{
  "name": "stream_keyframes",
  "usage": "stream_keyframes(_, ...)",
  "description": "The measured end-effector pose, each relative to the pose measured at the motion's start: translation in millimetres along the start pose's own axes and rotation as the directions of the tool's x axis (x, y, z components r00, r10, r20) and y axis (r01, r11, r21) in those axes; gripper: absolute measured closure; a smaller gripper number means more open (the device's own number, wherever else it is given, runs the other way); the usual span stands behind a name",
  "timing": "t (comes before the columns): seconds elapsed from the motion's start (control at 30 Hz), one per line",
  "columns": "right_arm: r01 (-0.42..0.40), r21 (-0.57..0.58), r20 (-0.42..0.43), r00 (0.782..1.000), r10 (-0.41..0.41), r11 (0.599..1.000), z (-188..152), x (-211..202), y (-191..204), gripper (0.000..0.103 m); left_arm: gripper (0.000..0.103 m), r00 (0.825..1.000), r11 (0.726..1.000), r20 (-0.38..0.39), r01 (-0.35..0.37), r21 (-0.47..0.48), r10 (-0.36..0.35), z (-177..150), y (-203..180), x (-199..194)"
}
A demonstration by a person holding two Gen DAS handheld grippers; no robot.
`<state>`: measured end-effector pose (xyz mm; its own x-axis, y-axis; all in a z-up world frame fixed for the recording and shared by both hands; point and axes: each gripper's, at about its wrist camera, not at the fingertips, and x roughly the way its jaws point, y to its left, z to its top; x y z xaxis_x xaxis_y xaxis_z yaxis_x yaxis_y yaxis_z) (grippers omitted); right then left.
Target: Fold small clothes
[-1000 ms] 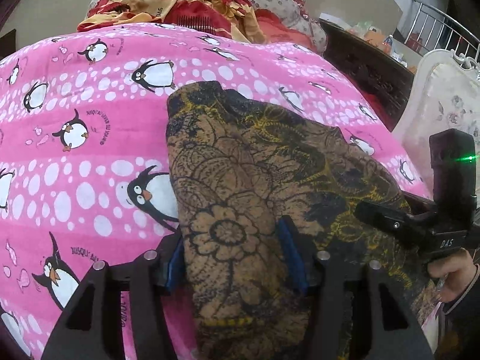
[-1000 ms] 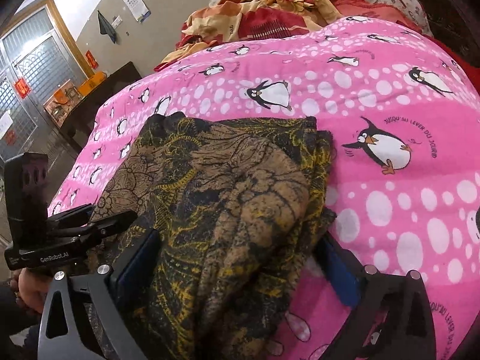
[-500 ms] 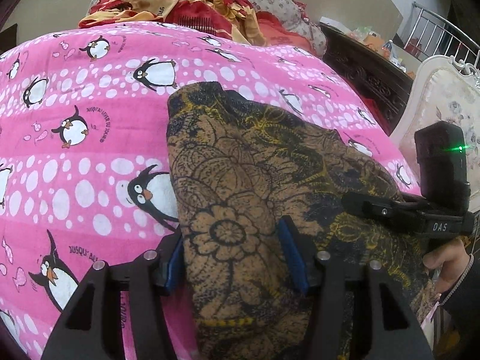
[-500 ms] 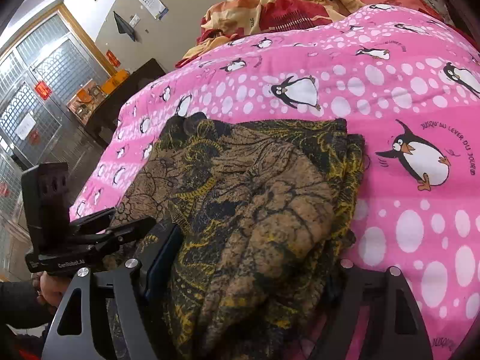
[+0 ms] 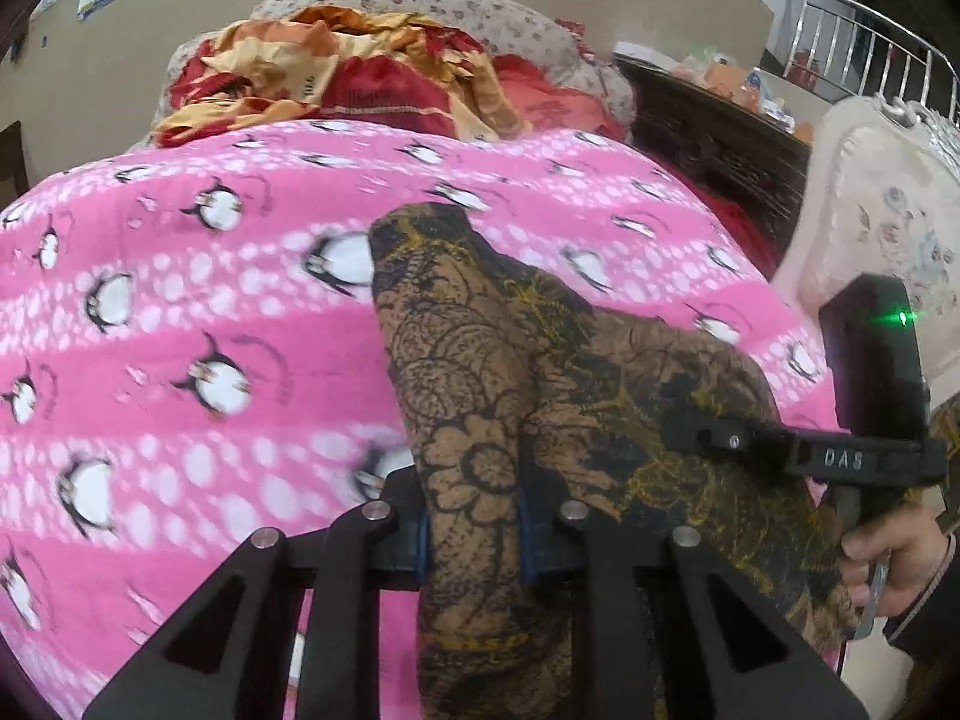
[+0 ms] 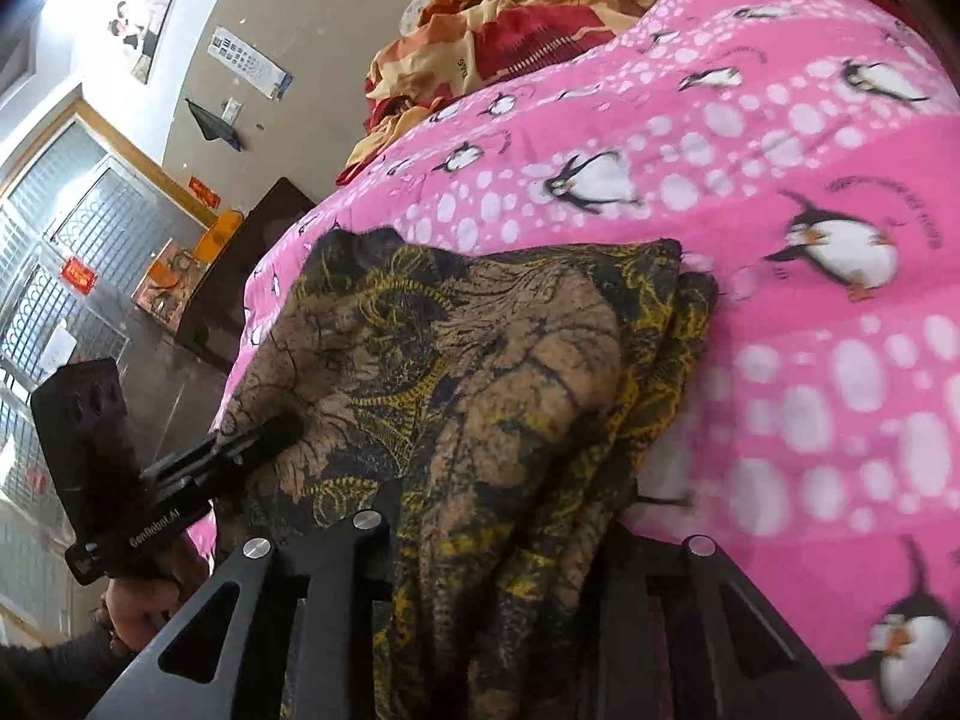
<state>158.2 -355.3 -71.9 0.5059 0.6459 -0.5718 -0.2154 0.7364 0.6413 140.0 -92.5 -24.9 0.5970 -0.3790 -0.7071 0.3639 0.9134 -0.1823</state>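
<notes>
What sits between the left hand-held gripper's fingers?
A bunched fold of the brown patterned cloth, pinched in the left hand-held gripper whose jaws have just been closing; the left wrist view shows it.

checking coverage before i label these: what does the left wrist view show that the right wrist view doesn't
Only the left wrist view: a cream floral upholstered chair, a metal railing and the right gripper.
Only the right wrist view: barred windows, wall posters and the left gripper.
Both: the brown and black floral patterned garment pinched in each gripper, lying on the pink penguin blanket.
</notes>
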Motion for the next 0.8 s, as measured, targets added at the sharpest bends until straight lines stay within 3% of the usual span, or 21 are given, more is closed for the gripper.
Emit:
stream_keyframes(0.2,-0.055,-0.032,-0.013,0.998,0.055,0.998,22.5,45.9,39.8,0.074,0.083,0.998,0.998,0.026,-0.059,-0.035,0.06,15.4,59.8,-10.7)
stream_keyframes(0.4,-0.115,-0.086,-0.071,0.991,0.109,0.99,36.3,100.8,83.0,0.074,0.083,0.991,0.987,0.02,-0.13,-0.099,0.132,7.2,117.9,-24.1)
stream_keyframes(0.6,-0.143,-0.085,-0.119,0.984,0.132,0.986,29.6,123.2,89.2,0.074,0.081,0.992,0.983,-0.005,-0.126,-0.135,0.127,-9.7,140.0,-21.9)
stream_keyframes(0.7,-0.128,-0.024,-0.137,0.983,0.124,0.991,27.2,128.6,76.2,0.071,0.073,0.991,0.98,-0.027,-0.132,-0.148,0.129,-15.1,142.0,-8.8)
stream_keyframes(0.8,-0.14,0.025,-0.133,0.981,0.142,0.99,26.0,124.1,67.3,0.065,0.052,0.991,0.97,-0.04,-0.13,-0.204,0.125,-15.9,154.6,-3.2)
